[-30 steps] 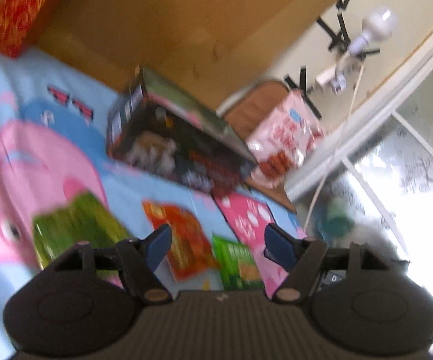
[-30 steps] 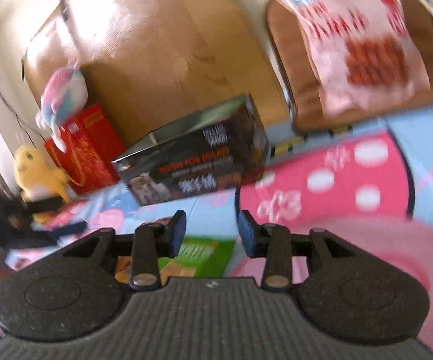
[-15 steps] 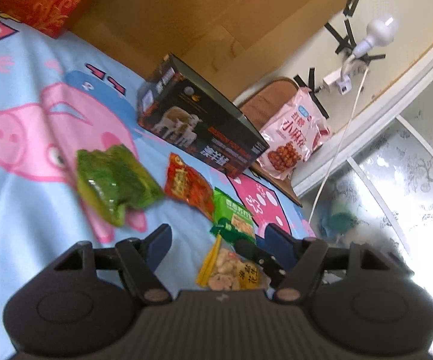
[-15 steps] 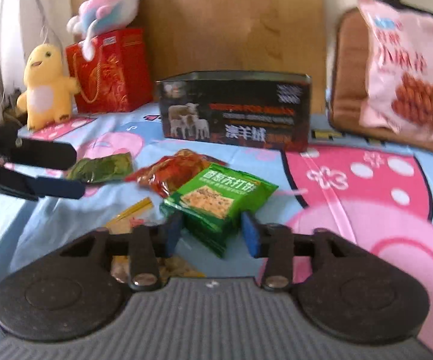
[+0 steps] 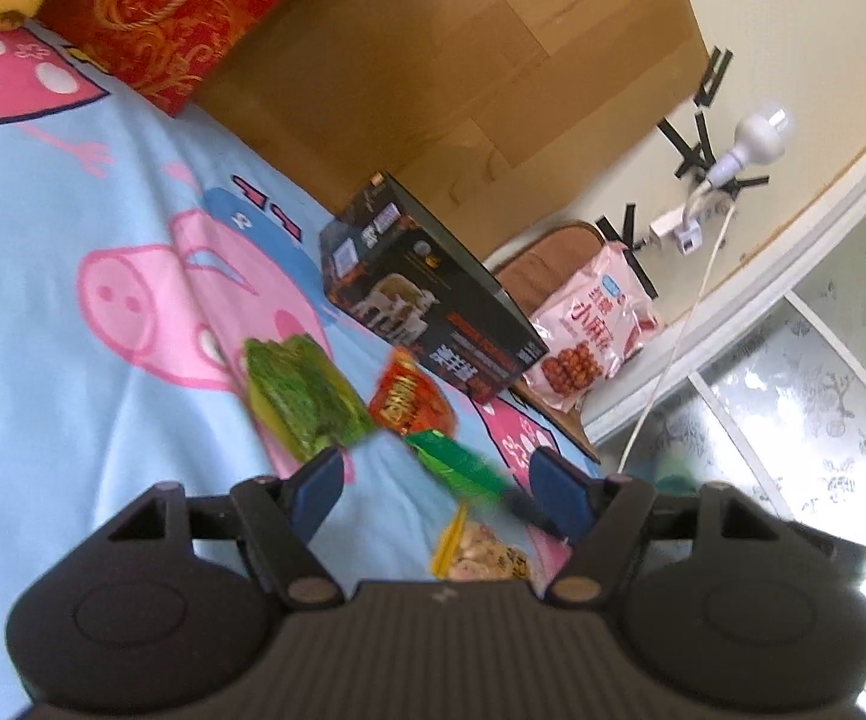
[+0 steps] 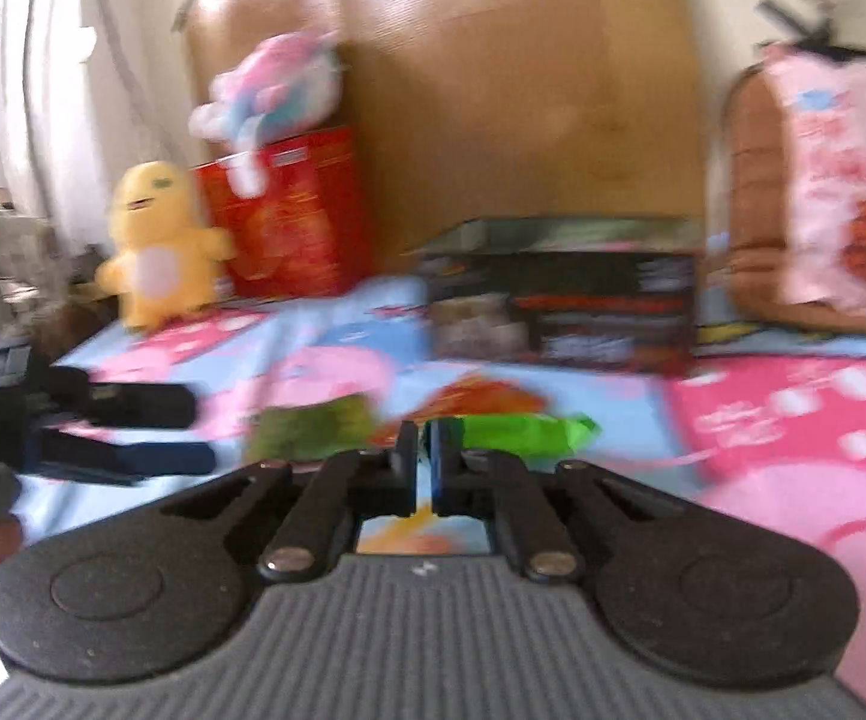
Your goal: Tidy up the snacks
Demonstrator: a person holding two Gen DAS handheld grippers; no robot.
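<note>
My right gripper (image 6: 424,450) is shut on the near edge of the green cracker packet (image 6: 523,432), which sticks out to the right of its fingers. In the left wrist view that green cracker packet (image 5: 457,462) tilts up off the bedsheet, with the right gripper's dark fingertips (image 5: 529,510) on its lower end. My left gripper (image 5: 439,483) is open and empty, just short of the dark green snack bag (image 5: 301,396). A red packet (image 5: 409,399) lies beyond, and a yellow packet (image 5: 481,552) lies under the left gripper. The black box (image 5: 427,312) stands behind the snacks.
A pink snack bag (image 5: 589,330) leans on a brown cushion at the bed's far corner. A red gift bag (image 6: 289,216), a yellow plush toy (image 6: 157,240) and a wooden headboard (image 6: 493,90) line the far side. The left gripper (image 6: 202,432) reaches in from the left.
The right gripper has closed on the green cracker packet, and the packet has tipped up off the sheet. The left gripper has slid sideways along the bed and stayed open.
</note>
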